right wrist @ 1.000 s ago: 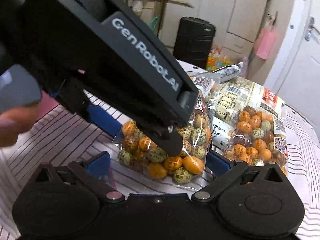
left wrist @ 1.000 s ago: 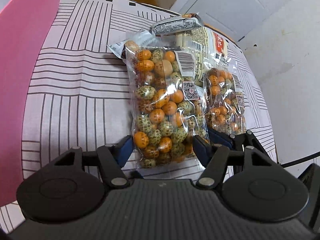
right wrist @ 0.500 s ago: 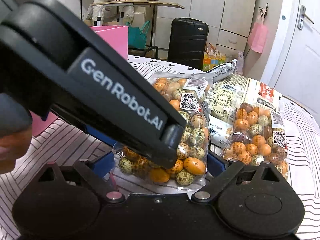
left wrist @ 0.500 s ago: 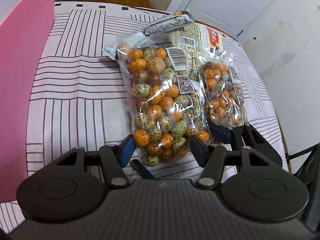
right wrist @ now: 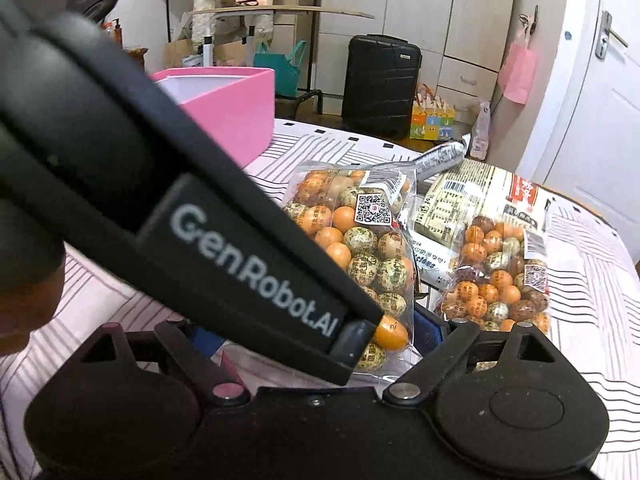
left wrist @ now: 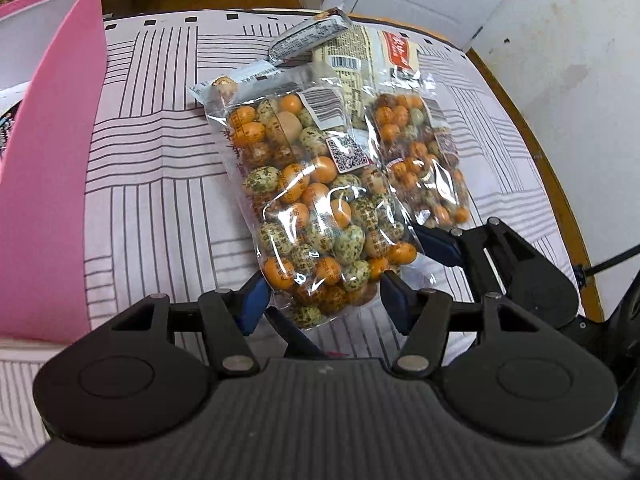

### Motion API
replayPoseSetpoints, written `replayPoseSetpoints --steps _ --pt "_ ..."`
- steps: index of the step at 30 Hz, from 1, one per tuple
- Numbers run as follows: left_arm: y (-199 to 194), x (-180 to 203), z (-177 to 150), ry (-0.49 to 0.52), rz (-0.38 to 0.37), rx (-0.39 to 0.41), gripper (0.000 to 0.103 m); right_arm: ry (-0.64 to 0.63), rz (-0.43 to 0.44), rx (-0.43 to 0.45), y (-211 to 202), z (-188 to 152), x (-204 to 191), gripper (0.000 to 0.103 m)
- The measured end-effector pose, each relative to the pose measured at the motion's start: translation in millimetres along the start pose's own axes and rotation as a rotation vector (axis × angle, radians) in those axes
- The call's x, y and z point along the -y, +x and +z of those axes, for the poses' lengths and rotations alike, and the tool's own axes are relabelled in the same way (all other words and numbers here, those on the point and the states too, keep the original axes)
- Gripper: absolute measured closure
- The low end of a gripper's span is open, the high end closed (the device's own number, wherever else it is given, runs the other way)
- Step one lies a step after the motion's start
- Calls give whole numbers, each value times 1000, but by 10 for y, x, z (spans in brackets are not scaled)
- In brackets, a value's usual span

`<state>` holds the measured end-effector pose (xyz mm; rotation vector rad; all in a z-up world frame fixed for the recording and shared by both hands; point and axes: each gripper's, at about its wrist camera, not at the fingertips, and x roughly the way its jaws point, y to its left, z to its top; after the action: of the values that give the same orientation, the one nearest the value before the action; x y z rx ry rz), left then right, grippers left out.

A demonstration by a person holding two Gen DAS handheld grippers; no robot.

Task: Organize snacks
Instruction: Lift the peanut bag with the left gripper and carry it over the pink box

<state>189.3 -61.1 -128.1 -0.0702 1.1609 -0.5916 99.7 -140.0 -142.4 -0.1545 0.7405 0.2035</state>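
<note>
The left gripper (left wrist: 320, 300) is pointed steeply down over the table (left wrist: 160, 184), with its blue pads pressed on the near end of a clear bag of candies (left wrist: 316, 200), which lies mid-table beside a second bag (left wrist: 420, 160). "GenRobot.AI" is read on its body in the right wrist view. The right gripper (right wrist: 316, 336) is angled down; its widely spread jaws are closing around that same bag end.

The left tongs (right wrist: 376, 344) cross the foreground diagonally, their tip over the near end of a clear bag of orange and speckled sweets (right wrist: 360, 240) on the striped bench (right wrist: 592, 264). A second such bag (right wrist: 496, 280) lies beside it, partly on a printed packet (right wrist: 480, 196). A pink box (right wrist: 236, 108) stands behind.
</note>
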Motion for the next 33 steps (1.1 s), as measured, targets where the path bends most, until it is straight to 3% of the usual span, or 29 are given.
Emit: replayPoseSetpoints --steps 8,22,33 --pt "-374 142 -145 17 9 -18 44 -23 44 0 -365 114 -49 10" --pt "-1152 235 -412 -21 22 71 44 -137 103 50 -1013 341 -296 10" --pt "-1945 -167 -403 -126 53 155 44 -285 162 93 -1227 907 -836 10"
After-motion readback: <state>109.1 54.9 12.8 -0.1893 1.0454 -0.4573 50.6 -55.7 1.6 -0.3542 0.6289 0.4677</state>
